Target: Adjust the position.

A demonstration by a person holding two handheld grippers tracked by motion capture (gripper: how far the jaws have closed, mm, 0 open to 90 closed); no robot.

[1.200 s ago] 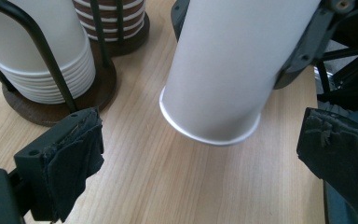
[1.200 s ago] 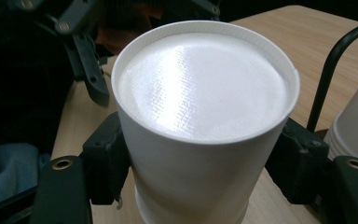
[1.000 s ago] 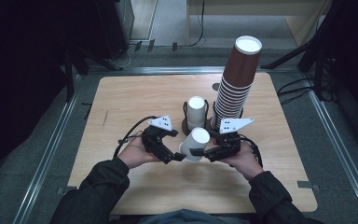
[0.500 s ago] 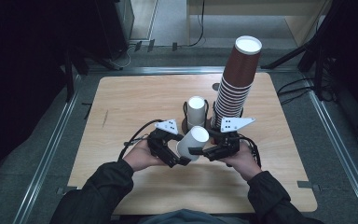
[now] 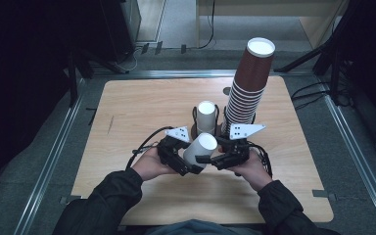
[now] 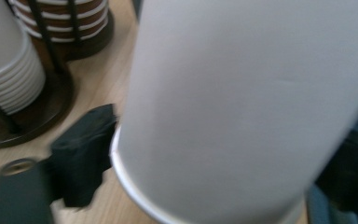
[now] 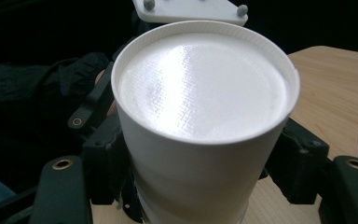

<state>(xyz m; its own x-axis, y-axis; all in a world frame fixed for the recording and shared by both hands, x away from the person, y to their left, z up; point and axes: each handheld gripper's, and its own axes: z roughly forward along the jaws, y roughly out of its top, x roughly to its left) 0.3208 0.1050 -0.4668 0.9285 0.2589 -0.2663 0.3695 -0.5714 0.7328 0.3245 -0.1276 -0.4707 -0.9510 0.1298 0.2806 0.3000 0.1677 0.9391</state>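
A white paper cup [image 5: 200,147] is held upside down and tilted above the table's near middle. My right gripper [image 5: 208,159] comes in from the right and is shut on it. In the right gripper view its pads [image 7: 298,158] press both sides of the cup [image 7: 205,88], whose base faces the camera. My left gripper [image 5: 191,166] comes in from the left. Its jaws have just been closing with the cup [image 6: 242,93] between them, and its left pad [image 6: 84,158] sits against the cup's rim. The left gripper's other jaw is mostly hidden behind the cup.
A tall stack of brown cups [image 5: 249,83] stands in a wire holder just behind my right hand. A short stack of white cups [image 5: 206,115] stands in a holder beside it. The wooden table [image 5: 127,112] has bare room at the left and back.
My left gripper has moved right, up to the cup, and its jaws have come in around the rim. The right gripper and the cup have stayed put.
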